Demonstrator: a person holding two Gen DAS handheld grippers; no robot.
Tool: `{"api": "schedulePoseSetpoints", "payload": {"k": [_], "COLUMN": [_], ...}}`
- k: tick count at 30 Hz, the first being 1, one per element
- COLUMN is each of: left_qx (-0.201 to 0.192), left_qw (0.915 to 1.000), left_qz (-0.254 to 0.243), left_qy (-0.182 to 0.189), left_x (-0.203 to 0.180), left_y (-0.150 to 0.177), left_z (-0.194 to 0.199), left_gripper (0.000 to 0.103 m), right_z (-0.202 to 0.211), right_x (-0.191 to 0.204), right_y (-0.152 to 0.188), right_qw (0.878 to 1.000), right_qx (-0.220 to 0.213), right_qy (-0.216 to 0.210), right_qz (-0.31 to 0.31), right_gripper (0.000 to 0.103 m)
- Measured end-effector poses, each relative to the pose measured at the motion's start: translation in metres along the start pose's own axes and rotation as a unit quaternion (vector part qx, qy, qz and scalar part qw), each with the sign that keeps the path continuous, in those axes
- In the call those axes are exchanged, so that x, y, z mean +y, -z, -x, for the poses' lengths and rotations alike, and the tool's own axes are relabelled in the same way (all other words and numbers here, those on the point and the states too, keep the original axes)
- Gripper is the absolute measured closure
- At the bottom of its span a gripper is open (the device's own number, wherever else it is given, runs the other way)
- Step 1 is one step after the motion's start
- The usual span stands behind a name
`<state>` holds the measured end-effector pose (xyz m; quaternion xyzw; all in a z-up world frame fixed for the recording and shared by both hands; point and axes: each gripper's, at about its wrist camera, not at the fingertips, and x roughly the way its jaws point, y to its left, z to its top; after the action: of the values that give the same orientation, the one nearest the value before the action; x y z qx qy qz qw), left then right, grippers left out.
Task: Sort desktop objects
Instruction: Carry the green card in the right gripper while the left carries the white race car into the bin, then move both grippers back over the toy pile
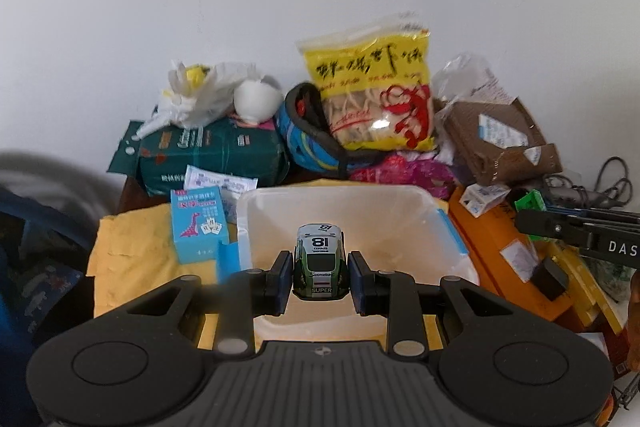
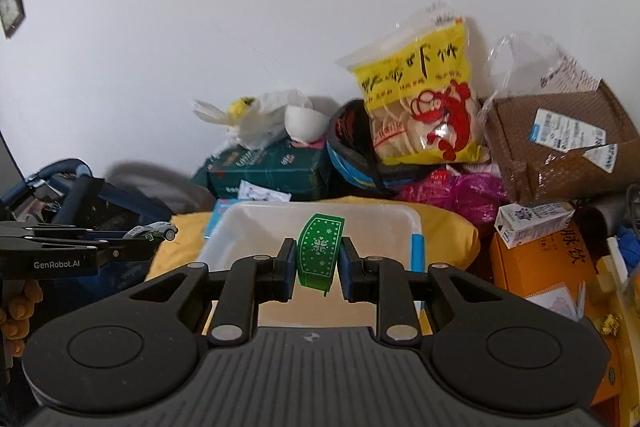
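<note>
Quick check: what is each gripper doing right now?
Left gripper: closed on the toy car.
Right gripper: closed on the green band.
</note>
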<state>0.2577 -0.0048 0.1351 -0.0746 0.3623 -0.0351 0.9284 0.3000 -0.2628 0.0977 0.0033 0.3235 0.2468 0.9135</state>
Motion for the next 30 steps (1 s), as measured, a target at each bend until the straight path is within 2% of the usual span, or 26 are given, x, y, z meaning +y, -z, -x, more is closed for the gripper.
{"api": "schedulePoseSetpoints", "payload": {"k": [9,15,18,19,20,21,27,30], "left_qx": [0.073,0.098,0.097,0.095,0.094,0.09,0.048,0.014], "left_qw": [0.9971,0.9949,0.9949,0.9949,0.9945,0.9946,0.9973,0.999], "left_qz": [0.013,0.006,0.007,0.008,0.008,0.008,-0.002,-0.008], "left_qy": [-0.017,-0.025,-0.028,-0.034,-0.045,-0.051,-0.054,-0.042], "left_x": [0.004,-0.003,-0.004,-0.004,-0.004,-0.003,0.004,0.014], "left_y": [-0.013,-0.011,-0.01,-0.009,-0.008,-0.008,0.007,0.033], "left_z": [-0.068,-0.092,-0.097,-0.099,-0.1,-0.1,-0.082,-0.056], "left_gripper": [0.07,0.07,0.07,0.062,0.051,0.048,0.047,0.047], "right_z": [-0.073,-0.1,-0.108,-0.11,-0.111,-0.11,-0.087,-0.058], "right_x": [-0.015,-0.021,-0.023,-0.022,-0.021,-0.021,-0.022,-0.017], "right_y": [0.002,0.011,0.012,0.012,0.012,0.012,0.018,0.034], "right_qw": [0.995,0.992,0.991,0.991,0.991,0.992,0.997,0.999], "right_qx": [0.095,0.128,0.134,0.134,0.131,0.125,0.072,0.033], "right_qy": [0.009,0.015,0.015,0.019,0.026,0.03,0.003,-0.008], "right_qz": [-0.002,0.001,0.001,0.005,0.013,0.017,0.02,0.034], "right_gripper": [0.078,0.078,0.077,0.071,0.059,0.054,0.054,0.054]}}
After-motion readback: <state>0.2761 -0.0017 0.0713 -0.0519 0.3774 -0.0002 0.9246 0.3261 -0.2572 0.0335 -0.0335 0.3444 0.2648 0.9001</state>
